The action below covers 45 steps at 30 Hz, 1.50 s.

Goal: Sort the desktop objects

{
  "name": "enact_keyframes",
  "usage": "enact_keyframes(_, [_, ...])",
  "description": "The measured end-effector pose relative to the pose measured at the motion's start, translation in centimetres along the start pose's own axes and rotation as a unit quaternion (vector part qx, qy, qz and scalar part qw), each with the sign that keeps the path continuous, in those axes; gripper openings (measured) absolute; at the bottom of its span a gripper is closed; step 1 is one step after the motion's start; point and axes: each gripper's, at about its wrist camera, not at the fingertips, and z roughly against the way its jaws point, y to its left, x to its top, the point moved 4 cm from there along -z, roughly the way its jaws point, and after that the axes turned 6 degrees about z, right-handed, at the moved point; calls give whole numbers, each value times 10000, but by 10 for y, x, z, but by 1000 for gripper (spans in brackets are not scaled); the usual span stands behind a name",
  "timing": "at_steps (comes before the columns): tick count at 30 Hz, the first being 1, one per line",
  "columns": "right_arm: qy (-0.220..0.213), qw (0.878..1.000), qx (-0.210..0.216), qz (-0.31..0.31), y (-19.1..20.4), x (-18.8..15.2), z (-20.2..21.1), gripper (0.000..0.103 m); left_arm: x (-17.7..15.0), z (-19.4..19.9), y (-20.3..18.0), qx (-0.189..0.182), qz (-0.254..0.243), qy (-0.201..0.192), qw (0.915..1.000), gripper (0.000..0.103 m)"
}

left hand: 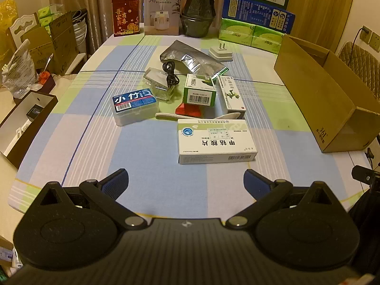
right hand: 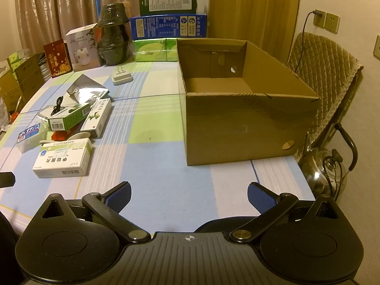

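A pile of small objects lies mid-table: a white medicine box (left hand: pixel 215 141) nearest me, a blue-labelled plastic case (left hand: pixel 134 105), a green box (left hand: pixel 200 91), a narrow white box (left hand: pixel 231 96), a silver foil pouch (left hand: pixel 192 58), a black cable (left hand: pixel 169 73), a white plug (left hand: pixel 220 53), a white spoon (left hand: pixel 166 116). An open, empty cardboard box (right hand: pixel 244 99) stands at the right. My left gripper (left hand: pixel 186 181) is open and empty, just short of the medicine box. My right gripper (right hand: pixel 188 196) is open and empty, in front of the cardboard box.
Boxes, a dark pot (left hand: pixel 198 11) and green tissue packs (left hand: pixel 249 34) line the table's far edge. A dark tray (left hand: pixel 23 118) and clutter sit off the left side. A chair (right hand: pixel 325 76) and a kettle (right hand: pixel 323 166) stand to the right.
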Motion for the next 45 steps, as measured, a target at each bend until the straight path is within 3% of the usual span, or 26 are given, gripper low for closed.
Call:
enact_keyframes(25, [72, 9999, 73, 100, 3, 0, -2, 101, 1, -2, 1, -91, -198, 159, 9996, 101])
enact_keyframes(37, [99, 9989, 160, 441, 16, 0, -2, 101, 2, -1, 6, -92, -141, 118, 9998, 101])
enact_keyframes(45, [95, 9949, 666, 751, 33, 5, -1, 101, 6, -2, 7, -392, -170, 359, 9984, 101])
